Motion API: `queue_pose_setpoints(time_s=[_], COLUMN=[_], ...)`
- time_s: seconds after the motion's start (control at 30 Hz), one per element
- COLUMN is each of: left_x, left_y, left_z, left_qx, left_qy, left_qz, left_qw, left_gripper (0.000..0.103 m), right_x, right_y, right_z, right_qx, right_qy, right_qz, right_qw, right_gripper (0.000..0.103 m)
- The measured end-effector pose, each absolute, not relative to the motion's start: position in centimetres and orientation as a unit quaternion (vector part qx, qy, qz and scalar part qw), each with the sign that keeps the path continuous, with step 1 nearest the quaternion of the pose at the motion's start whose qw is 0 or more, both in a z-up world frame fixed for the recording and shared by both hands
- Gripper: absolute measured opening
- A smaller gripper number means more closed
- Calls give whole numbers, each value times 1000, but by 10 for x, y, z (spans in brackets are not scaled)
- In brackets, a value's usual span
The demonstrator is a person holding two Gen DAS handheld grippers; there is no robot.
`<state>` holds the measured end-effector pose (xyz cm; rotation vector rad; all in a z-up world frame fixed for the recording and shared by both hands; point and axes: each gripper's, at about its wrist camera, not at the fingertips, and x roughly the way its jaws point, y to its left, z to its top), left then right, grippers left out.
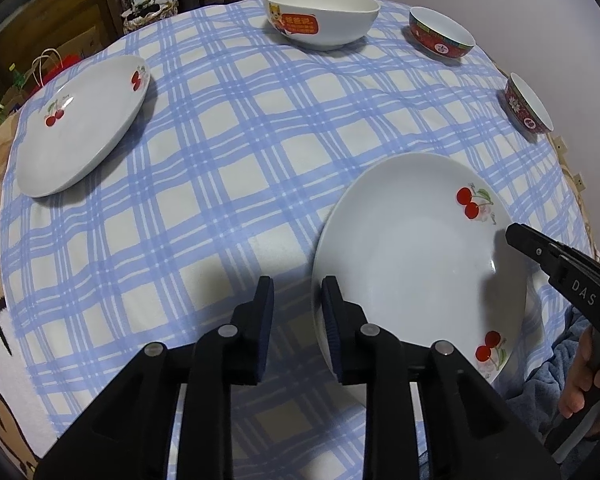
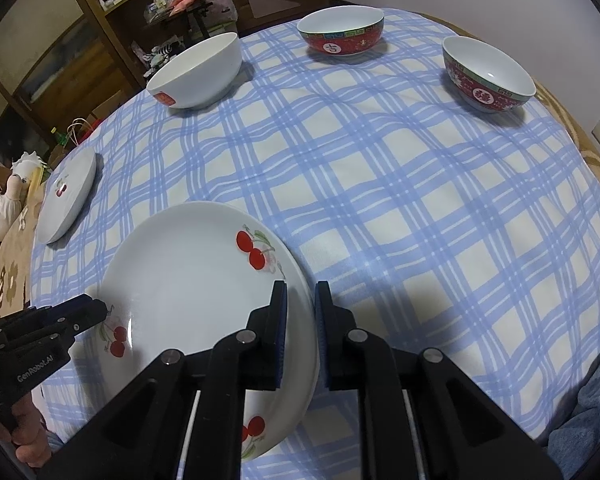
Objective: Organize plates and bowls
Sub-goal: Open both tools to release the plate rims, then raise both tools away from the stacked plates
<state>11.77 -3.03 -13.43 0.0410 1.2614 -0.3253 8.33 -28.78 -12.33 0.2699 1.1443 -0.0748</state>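
While both tools straddle opposite edges of one dish, neither set of pads is seen pressing on it. At the lower centre of the left wrist view, the left gripper (image 1: pixel 298 300) stands part-open, its inner finger over the left rim of the near cherry plate (image 1: pixel 412 268) and its outer finger over the checked cloth (image 1: pixel 220 152). At the lower centre of the right wrist view, the right gripper (image 2: pixel 301 304) is likewise part-open, with the plate's right rim passing between its fingers; contact cannot be confirmed.

Count of plates: two. The near cherry plate occupies the lower portion of both frames. The far cherry plate (image 1: pixel 82 124) lies at the left of the left wrist frame, well apart from the first.

Count of bowls: three. One white bowl (image 1: pixel 320 14) with a red label sits at upper centre. Two red patterned bowls sit upright toward the upper right: the first red bowl (image 1: pixel 442 32) beside the white bowl, and the second red bowl (image 1: pixel 528 102) near the right edge. All five items rest on the cloth, none stacked.
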Motion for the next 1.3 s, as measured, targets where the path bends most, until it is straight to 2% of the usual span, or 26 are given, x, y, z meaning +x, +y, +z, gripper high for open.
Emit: queue_pose_setpoints(time_s=[0.1,0.23,0.3,0.37,0.5,0.57,0.6,0.63,0.67,0.73,1.3], left_x=[117,117,118,120,125,131,133,137,142,152,218], left_y=[-27,-27,-24,-20,-6,3,8,13,20,35,140], left_z=[-133,-129,-126,-120,-102,-94,-90,-88,-86,-85,-70], left_qx=[21,41,46,53,62,64,66,69,70,64,5], left_qy=[588,584,580,575,559,553,551,550,550,552,526], left_qz=[-148,-157,-154,-148,-135,-124,-119,-115,-107,-87,11], left_qw=[795,796,798,803,816,821,823,824,825,827,851], left_gripper=[31,32,35,44,57,74,77,81,82,84,85], right_x=[83,85,86,88,96,102,105,108,111,119,213], right_y=[-288,-285,-282,-276,-260,-249,-243,-238,-232,-221,-126], right_z=[-123,-117,-111,-104,-89,-80,-75,-72,-70,-65,-58], right_qx=[129,125,125,121,107,102,100,99,98,97,67], right_qy=[541,532,526,518,505,495,487,483,478,468,459], right_qz=[-38,-37,-29,-22,-3,8,16,21,27,40,114], right_qw=[830,836,841,846,856,863,867,870,873,878,879], right_gripper=[16,19,28,47,57,73,76,85,93,98,100])
